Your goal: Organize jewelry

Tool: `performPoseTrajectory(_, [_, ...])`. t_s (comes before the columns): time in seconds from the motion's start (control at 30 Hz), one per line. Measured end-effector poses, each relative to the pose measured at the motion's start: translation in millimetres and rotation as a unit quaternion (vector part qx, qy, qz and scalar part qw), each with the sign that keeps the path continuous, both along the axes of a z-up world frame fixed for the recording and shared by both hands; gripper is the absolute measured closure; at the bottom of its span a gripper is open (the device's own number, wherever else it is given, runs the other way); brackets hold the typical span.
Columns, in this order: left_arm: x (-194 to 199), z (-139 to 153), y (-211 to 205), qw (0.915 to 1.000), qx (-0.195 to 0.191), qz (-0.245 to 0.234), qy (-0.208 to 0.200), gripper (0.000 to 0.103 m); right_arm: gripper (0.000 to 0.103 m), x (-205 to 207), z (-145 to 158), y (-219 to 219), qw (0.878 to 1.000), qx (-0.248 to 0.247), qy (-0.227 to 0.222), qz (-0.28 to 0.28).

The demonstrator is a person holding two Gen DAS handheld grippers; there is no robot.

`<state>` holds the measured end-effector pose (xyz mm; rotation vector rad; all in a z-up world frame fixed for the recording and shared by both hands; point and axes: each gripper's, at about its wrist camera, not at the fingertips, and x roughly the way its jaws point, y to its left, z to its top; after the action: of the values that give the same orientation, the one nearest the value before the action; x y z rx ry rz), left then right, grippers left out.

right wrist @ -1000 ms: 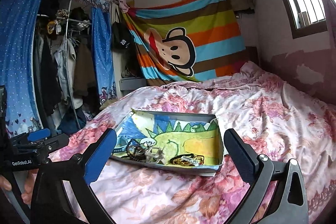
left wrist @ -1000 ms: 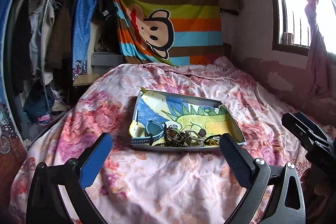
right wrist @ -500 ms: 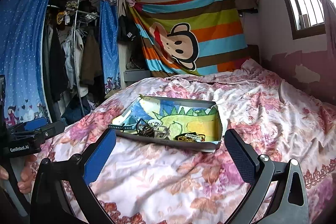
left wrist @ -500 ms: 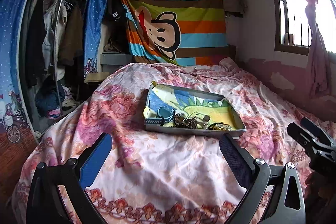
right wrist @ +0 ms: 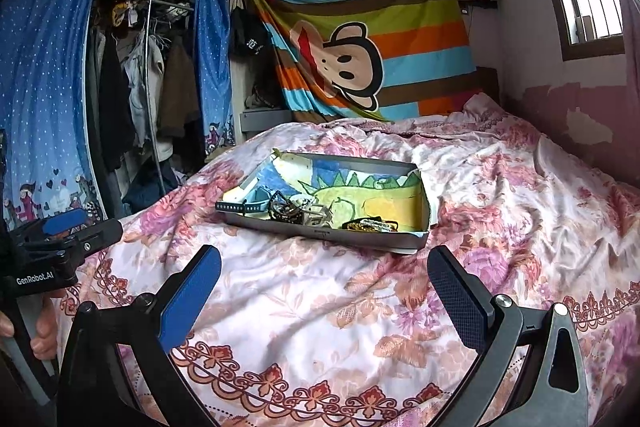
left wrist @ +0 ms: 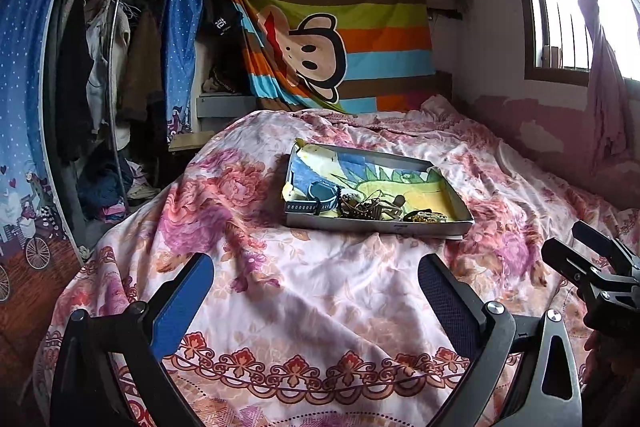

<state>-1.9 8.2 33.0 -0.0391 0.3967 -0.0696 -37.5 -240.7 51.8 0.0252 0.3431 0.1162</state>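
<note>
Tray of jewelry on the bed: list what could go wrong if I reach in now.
1. The chains lie tangled in one heap beside the watch, so one pull may drag several pieces out.
2. The tray sits on a soft, rumpled blanket; pressing down could tip it.
3. Both the left gripper and the right gripper are open and well short of the tray, so a long reach risks a poor aim.

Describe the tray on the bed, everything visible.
The tray is a shallow rectangular box with low grey walls, cardboard by the look of it, lined with a dinosaur drawing in blue, green and yellow. It lies flat on the floral bedspread, the far-left corner of its lining curled up. Jewelry is heaped along its near edge: a blue watch at left, tangled dark chains in the middle, a gold bracelet at right. Neither tool touches it.
</note>
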Motion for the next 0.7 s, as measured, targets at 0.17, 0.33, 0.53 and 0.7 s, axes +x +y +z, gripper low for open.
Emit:
performPoseTrajectory(0.17, [0.4, -0.9, -0.4, 1.0000, 0.003, 0.002, 0.002, 0.000, 0.002, 4.3, -4.1, 0.3, 1.000, 0.000, 0.009, -0.002])
performPoseTrajectory(0.33, [0.7, -2.3, -0.6, 1.0000, 0.004, 0.005, 0.004, 0.000, 0.002, 5.0, -5.3, 0.6, 1.000, 0.000, 0.011, -0.002])
performPoseTrajectory(0.53, [1.0, -3.1, 0.0, 1.0000, 0.004, 0.004, 0.005, 0.000, 0.002, 5.2, -5.8, 0.9, 1.000, 0.000, 0.011, -0.002])
performPoseTrajectory(0.7, [1.3, -2.7, 0.1, 1.0000, 0.004, 0.004, 0.004, 0.000, 0.002, 4.8, -5.4, 1.1, 1.000, 0.000, 0.011, -0.002])
